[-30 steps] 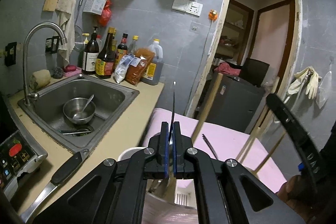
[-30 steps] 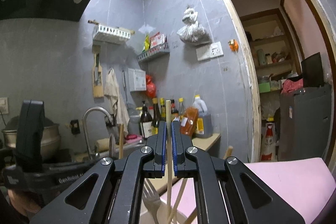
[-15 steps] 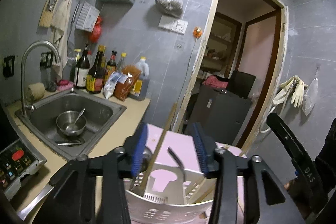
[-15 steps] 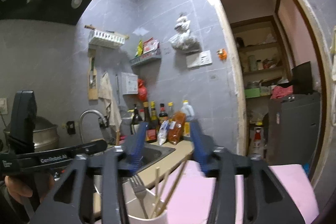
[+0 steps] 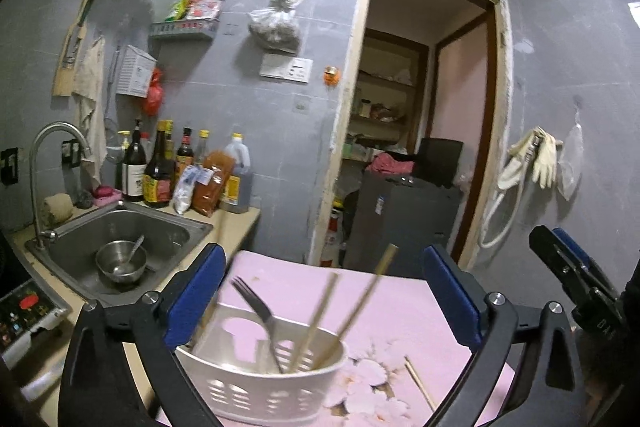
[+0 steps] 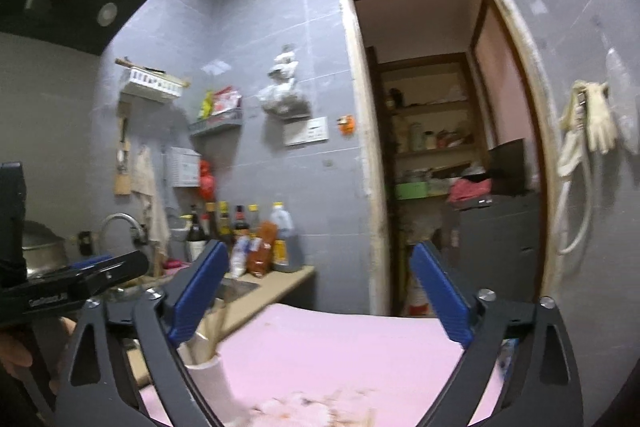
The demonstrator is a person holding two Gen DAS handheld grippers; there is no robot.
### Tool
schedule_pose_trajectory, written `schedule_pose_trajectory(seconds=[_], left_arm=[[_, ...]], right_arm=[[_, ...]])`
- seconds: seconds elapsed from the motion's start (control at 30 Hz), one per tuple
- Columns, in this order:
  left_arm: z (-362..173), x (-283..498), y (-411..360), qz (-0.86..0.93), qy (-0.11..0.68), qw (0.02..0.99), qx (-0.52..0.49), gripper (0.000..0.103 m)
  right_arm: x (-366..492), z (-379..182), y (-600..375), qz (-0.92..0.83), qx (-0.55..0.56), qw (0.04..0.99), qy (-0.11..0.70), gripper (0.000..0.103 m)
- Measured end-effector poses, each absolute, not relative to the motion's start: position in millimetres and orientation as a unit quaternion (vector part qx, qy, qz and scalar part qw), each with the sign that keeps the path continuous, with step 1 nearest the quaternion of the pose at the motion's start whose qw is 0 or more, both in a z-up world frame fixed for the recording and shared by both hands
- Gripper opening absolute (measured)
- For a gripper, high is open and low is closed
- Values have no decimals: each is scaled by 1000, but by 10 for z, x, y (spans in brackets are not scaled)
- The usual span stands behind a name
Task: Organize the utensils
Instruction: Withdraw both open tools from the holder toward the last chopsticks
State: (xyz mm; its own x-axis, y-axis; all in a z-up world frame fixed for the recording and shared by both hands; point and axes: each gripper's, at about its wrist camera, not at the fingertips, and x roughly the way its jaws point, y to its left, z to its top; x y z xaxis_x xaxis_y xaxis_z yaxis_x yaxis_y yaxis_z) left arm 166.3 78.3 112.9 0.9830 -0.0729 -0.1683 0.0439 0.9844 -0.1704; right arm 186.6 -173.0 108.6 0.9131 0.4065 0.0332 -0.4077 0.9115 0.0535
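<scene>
A white plastic utensil basket [image 5: 260, 383], round-rimmed with slotted walls, is seen standing on the pink tabletop [image 5: 400, 311], low in the left wrist view and between the fingers of the left claw [image 5: 320, 301]. A dark metal fork [image 5: 256, 301] is stood in it, tines up, together with pale wooden chopsticks [image 5: 356, 303] that lean to the right over its rim. One more chopstick [image 5: 420, 381] is seen lying flat on the tabletop just right of the basket, apart from it. The left claw is spread wide with nothing between its blue pads. The right claw [image 6: 316, 297] is likewise spread wide and empty; in its view the basket [image 6: 208, 367] is partly hidden behind its left finger, with wooden stick ends rising from it. The tabletop covering is smooth pink with a pale flower print. Beyond it a beige counter carries a stainless steel sink [image 5: 160, 231] holding a steel bowl [image 5: 120, 261] and spoon, with a curved tap [image 5: 52, 167] and a row of sauce bottles [image 5: 160, 171] behind. The walls are grey tile; an open doorway [image 5: 420, 147] is set to the right
</scene>
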Motion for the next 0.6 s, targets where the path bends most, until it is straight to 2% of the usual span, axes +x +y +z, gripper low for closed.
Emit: schedule_pose_trajectory(seconds=[0.27,0.6], left_arm=[[942,1689,384,-55,108,990,-69,98],[589,1763,13,-84,160,983,-39,98]], right_arm=[[1735,955,-2077,173,9,985,0,103],[1792,647,-2347,151,-15,987,55,103]])
